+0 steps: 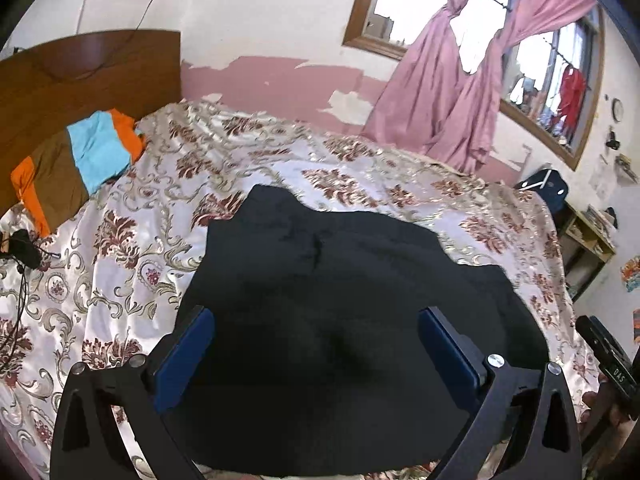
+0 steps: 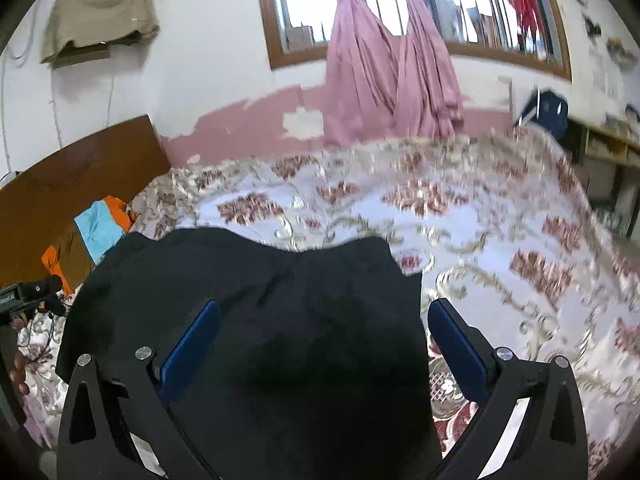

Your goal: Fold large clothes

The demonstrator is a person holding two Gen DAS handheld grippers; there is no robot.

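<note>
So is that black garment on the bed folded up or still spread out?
Folded, it seems: the black garment lies as a compact block with a straight left edge on the floral bedspread. How many layers, cannot tell.

A black garment (image 1: pixel 340 300) is lying over a bedspread (image 1: pixel 120 272) that is showing dark red flower clusters and beige-gold scrolls on glossy white. By the brown wooden headboard (image 1: pixel 80 76), cloth (image 1: pixel 80 160) in orange, brown and sky-blue blocks is sitting. Pink curtains (image 2: pixel 384 60) are hanging (the wall's pink paint is peeling to white). The gripper pads (image 2: pixel 192 344) are showing blue on black frames.
</note>
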